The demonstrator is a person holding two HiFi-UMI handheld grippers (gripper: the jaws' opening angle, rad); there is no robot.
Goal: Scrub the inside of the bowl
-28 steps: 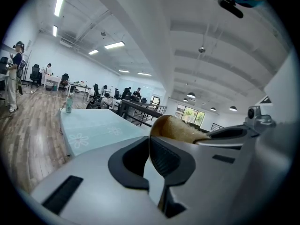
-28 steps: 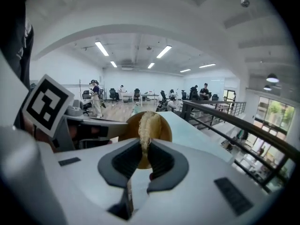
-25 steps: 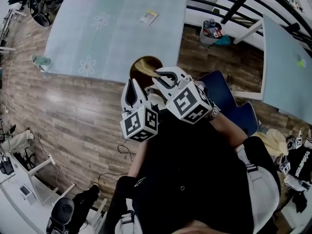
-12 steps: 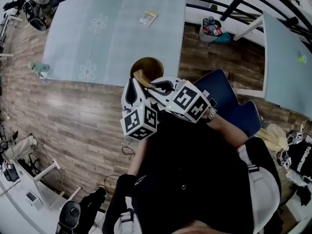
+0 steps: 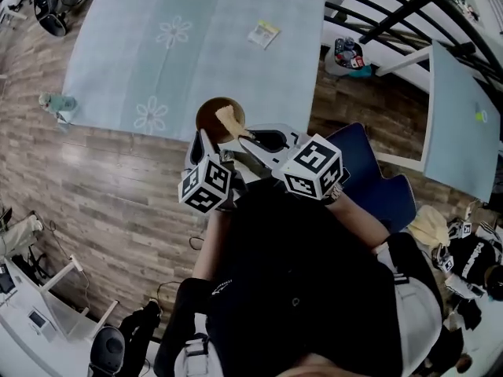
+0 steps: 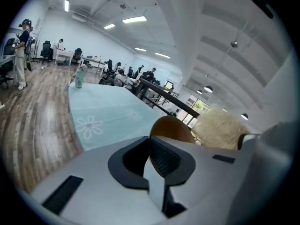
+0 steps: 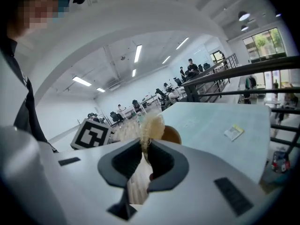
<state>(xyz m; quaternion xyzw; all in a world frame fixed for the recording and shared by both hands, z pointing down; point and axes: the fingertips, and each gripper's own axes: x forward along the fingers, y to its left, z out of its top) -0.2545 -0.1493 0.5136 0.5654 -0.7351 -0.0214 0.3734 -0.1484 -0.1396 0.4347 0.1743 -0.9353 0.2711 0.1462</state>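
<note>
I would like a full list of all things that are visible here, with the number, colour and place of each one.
table: 1, light blue with white flowers, ahead of the person
second table: 1, light blue, at the right
bowl: 1, brown, at the first table's near edge
scrubber: 1, tan, over the bowl
packet: 1, yellow and white, far on the first table
chair: 1, blue, right of the person
bin: 1, pale, with things in it, on the floor between the tables
left gripper: 1, white, shut on the bowl's rim
right gripper: 1, white, shut on the scrubber
</note>
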